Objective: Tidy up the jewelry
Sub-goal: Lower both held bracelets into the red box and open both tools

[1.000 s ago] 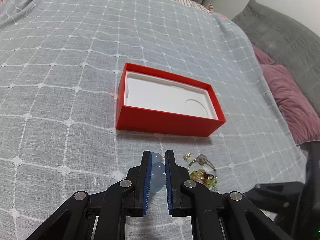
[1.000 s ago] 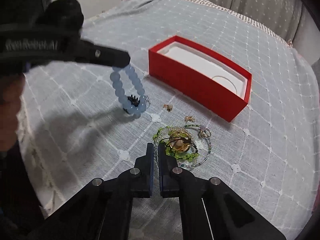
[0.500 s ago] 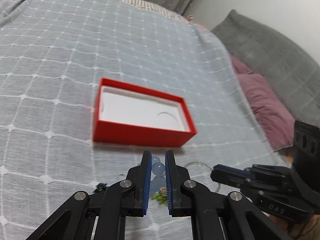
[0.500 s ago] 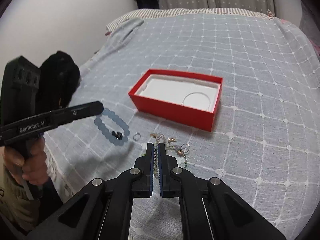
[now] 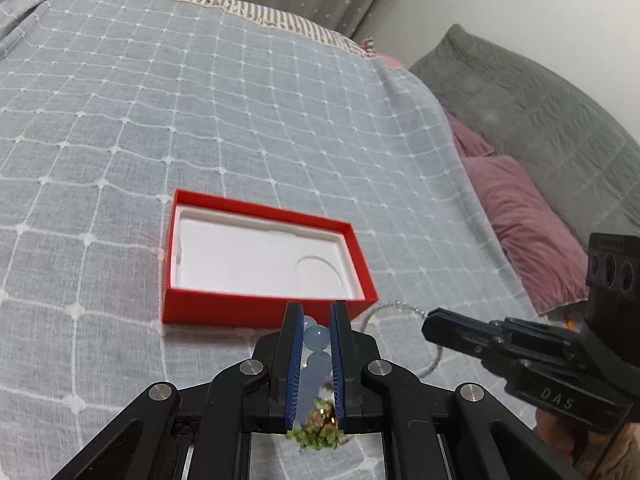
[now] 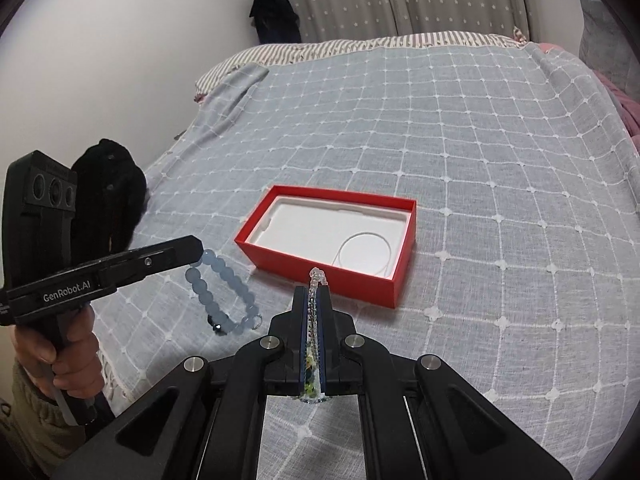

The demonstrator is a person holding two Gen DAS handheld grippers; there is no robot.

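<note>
Blue bead bracelet (image 6: 224, 292) clamped, dangling from left claw (image 5: 314, 322)

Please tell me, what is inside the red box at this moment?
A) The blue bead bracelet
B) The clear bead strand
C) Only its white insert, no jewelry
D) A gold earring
C: the red box shows only its bare white insert, while the blue bead bracelet hangs from the left hand-held gripper outside it.
</note>
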